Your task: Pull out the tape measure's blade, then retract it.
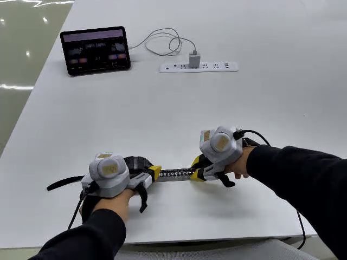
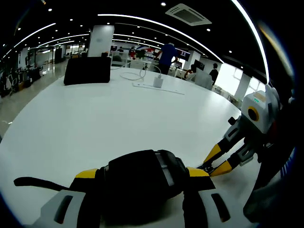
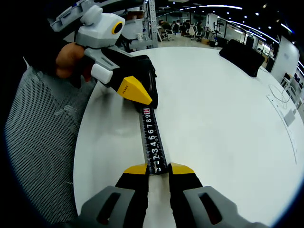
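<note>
A white table [image 1: 179, 108] lies beneath both grippers. The black tape measure case [image 2: 140, 190] is clamped between the jaws of the left gripper [image 2: 142, 173]. A short length of blade [image 3: 151, 137] is stretched from it to the right gripper [image 3: 158, 168], whose jaws are pinched on the blade's end. The pull is best made straight, level and slow, with the case braced.

2 claws [image 1: 149, 172] [image 1: 196, 173], 1 tape measure [image 1: 138, 162], 1 tablet [image 1: 95, 50], 1 power strip [image 1: 217, 66].
</note>
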### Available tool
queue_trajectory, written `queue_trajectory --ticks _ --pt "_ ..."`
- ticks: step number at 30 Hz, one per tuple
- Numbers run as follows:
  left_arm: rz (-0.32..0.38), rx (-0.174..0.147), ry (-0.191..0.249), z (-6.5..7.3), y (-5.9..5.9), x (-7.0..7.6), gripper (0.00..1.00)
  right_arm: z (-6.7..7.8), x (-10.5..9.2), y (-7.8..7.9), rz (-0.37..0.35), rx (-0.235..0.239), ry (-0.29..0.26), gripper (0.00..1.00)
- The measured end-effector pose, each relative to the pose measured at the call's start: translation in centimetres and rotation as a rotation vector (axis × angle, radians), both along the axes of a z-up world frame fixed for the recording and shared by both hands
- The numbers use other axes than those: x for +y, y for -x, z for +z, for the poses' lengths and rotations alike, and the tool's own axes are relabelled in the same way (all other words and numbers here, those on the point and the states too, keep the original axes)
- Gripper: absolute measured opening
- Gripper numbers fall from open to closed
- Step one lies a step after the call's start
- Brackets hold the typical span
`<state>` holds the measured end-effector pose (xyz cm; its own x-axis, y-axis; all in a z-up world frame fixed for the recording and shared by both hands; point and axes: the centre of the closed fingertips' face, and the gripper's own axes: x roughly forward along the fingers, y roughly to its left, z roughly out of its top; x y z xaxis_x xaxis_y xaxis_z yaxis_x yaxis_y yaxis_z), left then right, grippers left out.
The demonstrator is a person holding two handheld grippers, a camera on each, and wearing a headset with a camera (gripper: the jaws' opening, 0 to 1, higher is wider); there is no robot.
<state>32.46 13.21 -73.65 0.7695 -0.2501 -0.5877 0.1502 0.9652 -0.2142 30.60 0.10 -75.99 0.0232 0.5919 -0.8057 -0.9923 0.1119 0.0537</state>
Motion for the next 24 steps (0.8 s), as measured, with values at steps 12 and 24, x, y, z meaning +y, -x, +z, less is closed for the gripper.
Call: queue_trajectory --ticks 12,24 --pt "-0.001 0.000 0.003 0.05 -0.05 0.04 0.65 -0.03 0.04 -0.07 -0.012 0.004 0.010 0.12" --pt "0.011 -0.004 -0.010 -0.04 0.01 -0.04 0.68 0.02 0.11 -0.05 -0.029 0.002 -0.010 0.12"
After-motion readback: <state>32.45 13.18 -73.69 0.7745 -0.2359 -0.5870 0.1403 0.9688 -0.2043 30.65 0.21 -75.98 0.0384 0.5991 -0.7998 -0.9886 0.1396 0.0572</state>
